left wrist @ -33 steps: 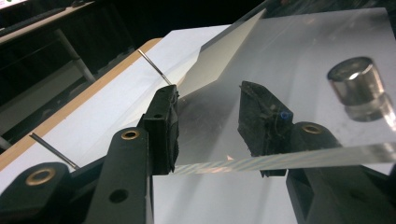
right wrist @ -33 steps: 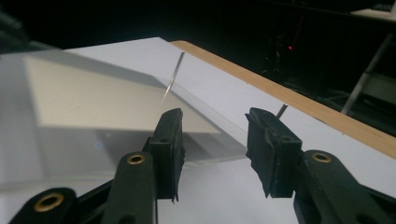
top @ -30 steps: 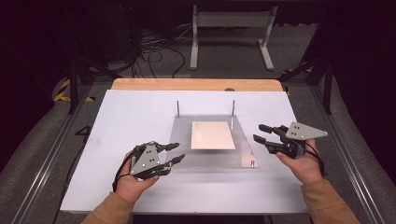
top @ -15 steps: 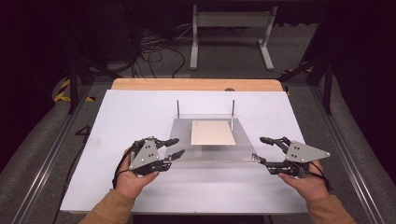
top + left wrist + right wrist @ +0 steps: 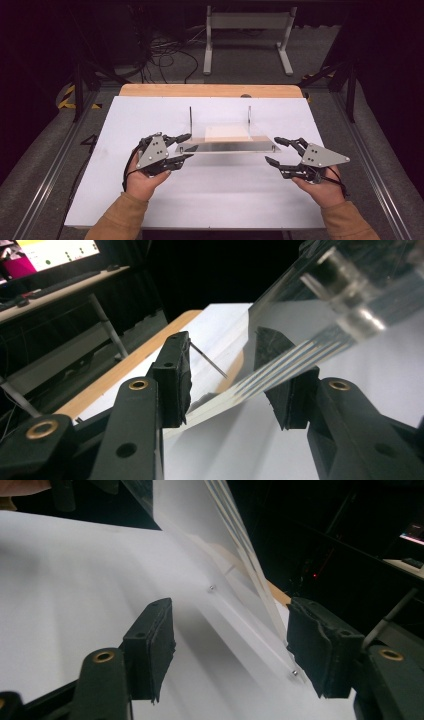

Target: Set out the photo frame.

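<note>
A clear plastic plate (image 5: 225,145) with two upright metal rods (image 5: 190,117) lies over a tan sheet (image 5: 225,132) on the white board. Its near edge is tilted up off the board. My left gripper (image 5: 189,146) is shut on the plate's near left corner. In the left gripper view the layered plate edge (image 5: 280,380) runs between both pads of the left gripper (image 5: 230,375). My right gripper (image 5: 271,150) sits at the near right corner, and its jaws have just been opening. In the right gripper view the plate (image 5: 190,505) passes between the apart pads of the right gripper (image 5: 230,635), close to the right-hand one.
The white board (image 5: 215,195) covers a wooden table whose edge (image 5: 210,90) shows at the back. A metal stand (image 5: 247,30) and loose cables (image 5: 165,55) are on the floor behind. Dark rails run along both sides.
The left gripper has risen and tipped the plate's near edge upward. The right gripper moved from the plate's right side toward the near right corner, and its jaws spread wider.
</note>
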